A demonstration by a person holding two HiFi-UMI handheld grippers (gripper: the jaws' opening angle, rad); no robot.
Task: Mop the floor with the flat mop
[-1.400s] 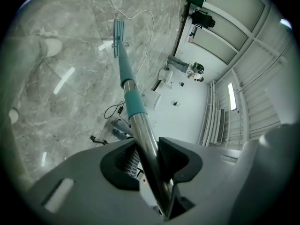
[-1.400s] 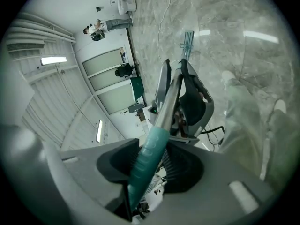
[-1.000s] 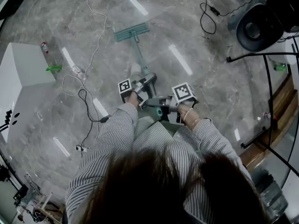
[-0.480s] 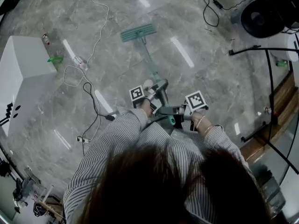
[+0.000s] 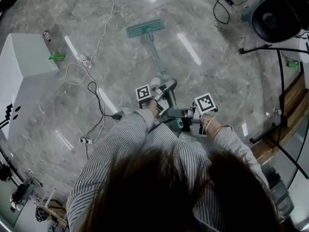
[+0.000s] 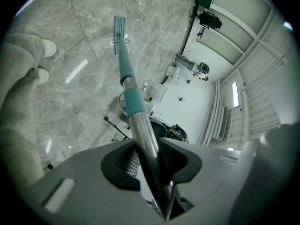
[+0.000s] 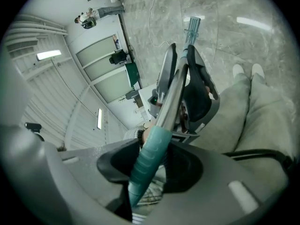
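The flat mop lies with its teal head [image 5: 145, 28] on the grey marble floor ahead of me; its pole [image 5: 155, 57] slants back toward my hands. My left gripper [image 5: 161, 92] is shut on the metal part of the pole [image 6: 145, 144], below a teal sleeve [image 6: 133, 100]. The mop head [image 6: 119, 27] shows far down the pole in the left gripper view. My right gripper [image 5: 186, 116] is shut on the teal end grip [image 7: 147, 165] of the pole, just behind the left gripper [image 7: 187, 90].
A white box [image 5: 24, 76] stands at the left, with a white cable [image 5: 99, 28] and a black cable [image 5: 96, 105] trailing over the floor beside it. A black round device [image 5: 275, 16] and black stand bars [image 5: 280, 81] sit at the right. My shoes [image 7: 246, 70] are below.
The mop head has slid a little away from me and to the right across the floor; both grippers have moved slightly right with the pole, keeping their hold.
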